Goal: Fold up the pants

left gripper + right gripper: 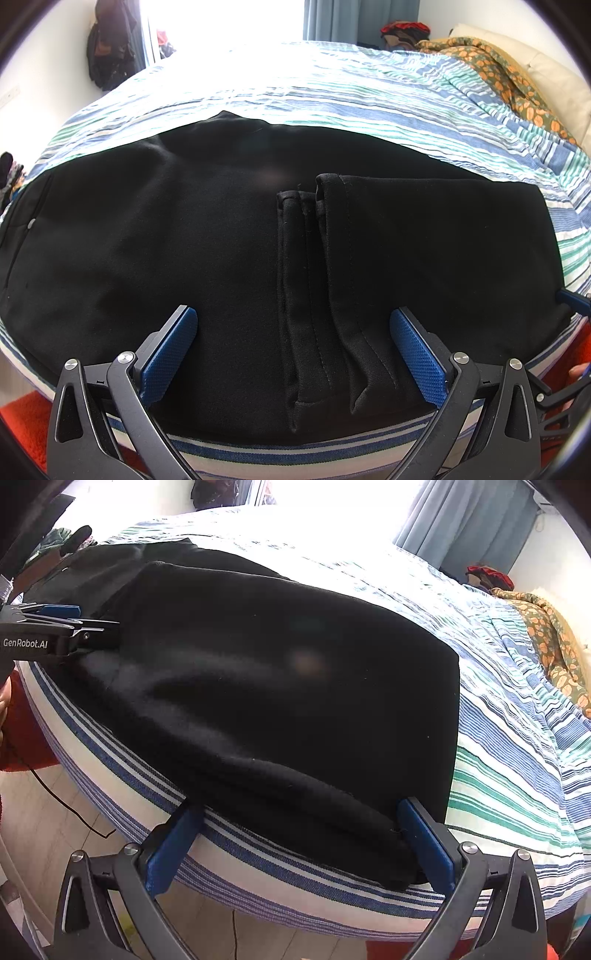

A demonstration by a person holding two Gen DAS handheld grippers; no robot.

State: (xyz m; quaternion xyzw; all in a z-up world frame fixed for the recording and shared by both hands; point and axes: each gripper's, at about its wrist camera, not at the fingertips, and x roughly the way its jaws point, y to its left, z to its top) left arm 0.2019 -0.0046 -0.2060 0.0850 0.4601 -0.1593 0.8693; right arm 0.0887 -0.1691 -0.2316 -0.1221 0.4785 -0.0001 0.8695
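My left gripper (pixel 293 350) and right gripper (pixel 299 843) are both wide open, holding nothing. The pants (pixel 166 240) look soft, limp, light; I'd pinch the hems (pixel 314 192).

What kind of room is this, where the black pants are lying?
Most likely a bedroom. The black pants lie on a bed with a striped bedspread, a pillow sits at its far end, and blue-grey curtains hang by a bright window.
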